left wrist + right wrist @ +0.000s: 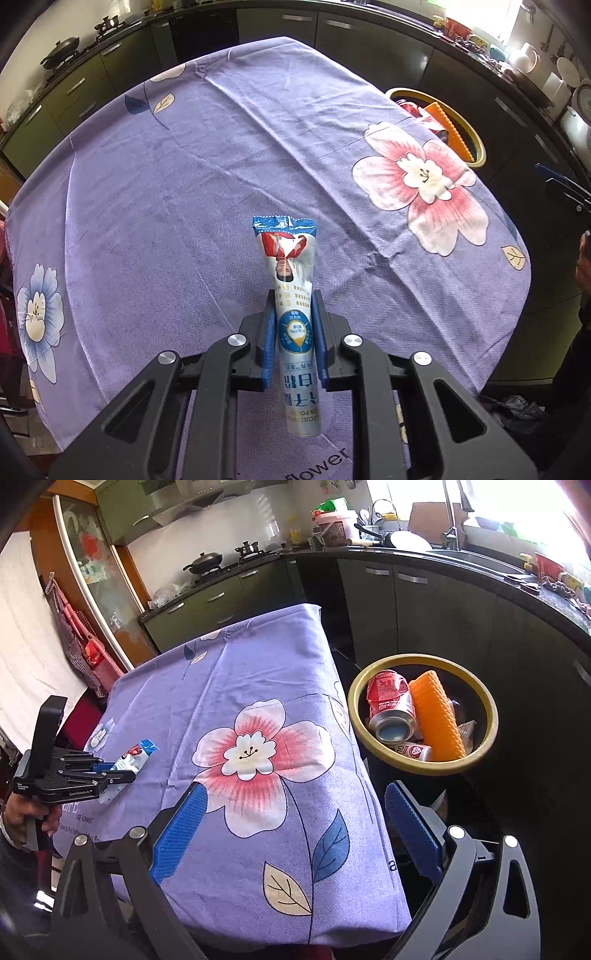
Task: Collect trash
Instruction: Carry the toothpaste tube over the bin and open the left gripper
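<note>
Sachet [293, 295] pinched in left tool [294, 325]; right tool [295, 830] agape; "GenRobot.AI" on tool body.

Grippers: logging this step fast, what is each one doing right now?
Left gripper: closed on the white and blue printed foil sachet.
Right gripper: open, holding nothing, above the purple floral tablecloth.

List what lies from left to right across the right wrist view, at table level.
Left gripper shut on the packet → big pink flower on the purple tablecloth → yellow-rimmed bin → red can → orange block.
</note>
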### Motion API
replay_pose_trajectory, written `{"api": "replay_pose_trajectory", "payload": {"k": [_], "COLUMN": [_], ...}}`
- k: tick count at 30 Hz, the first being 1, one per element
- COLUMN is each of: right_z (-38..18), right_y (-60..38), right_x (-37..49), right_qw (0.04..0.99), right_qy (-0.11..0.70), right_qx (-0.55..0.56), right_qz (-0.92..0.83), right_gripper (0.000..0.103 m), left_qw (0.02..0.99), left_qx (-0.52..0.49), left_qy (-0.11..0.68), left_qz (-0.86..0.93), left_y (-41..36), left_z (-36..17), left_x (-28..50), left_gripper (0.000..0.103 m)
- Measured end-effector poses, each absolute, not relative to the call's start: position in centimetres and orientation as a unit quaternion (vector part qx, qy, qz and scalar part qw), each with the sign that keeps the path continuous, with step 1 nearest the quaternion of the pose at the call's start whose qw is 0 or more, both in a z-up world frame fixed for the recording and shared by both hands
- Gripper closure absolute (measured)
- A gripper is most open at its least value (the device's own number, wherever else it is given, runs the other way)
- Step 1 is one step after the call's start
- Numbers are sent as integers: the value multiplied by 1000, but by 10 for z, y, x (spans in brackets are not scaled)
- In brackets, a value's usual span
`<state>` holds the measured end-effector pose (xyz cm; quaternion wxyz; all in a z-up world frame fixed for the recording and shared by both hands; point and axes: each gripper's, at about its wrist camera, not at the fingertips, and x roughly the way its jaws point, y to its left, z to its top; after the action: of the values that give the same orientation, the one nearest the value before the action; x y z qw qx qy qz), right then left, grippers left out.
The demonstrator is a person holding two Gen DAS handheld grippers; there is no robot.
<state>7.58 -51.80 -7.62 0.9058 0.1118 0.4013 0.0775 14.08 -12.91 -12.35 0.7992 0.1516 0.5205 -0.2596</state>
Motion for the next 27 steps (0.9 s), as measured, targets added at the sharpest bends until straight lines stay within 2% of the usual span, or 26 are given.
{"api": "replay_pose_trajectory", "payload": {"k": [8, 16, 21, 27], "right_z": [-69, -68, -68, -76], "right_y": [-545, -594, -620, -648], "right_x": [64, 39, 23, 4], "right_qw": [919, 922, 919, 911], "right_qy": [379, 357, 351, 351], "right_qx": [111, 144, 164, 202], "right_qz": [7, -50, -68, -82], "right_gripper": [7, 7, 7, 7], "left_qw": [794, 756, 733, 744], "left_qx": [164, 192, 187, 167], "left_qy": [481, 466, 476, 498], "left_qz": [-333, -419, -449, -413], "left_y": [-181, -299, -395, -485], "left_z": [-77, -57, -65, -109], "left_x": [132, 148, 177, 221], "left_gripper": [86, 86, 86, 86]}}
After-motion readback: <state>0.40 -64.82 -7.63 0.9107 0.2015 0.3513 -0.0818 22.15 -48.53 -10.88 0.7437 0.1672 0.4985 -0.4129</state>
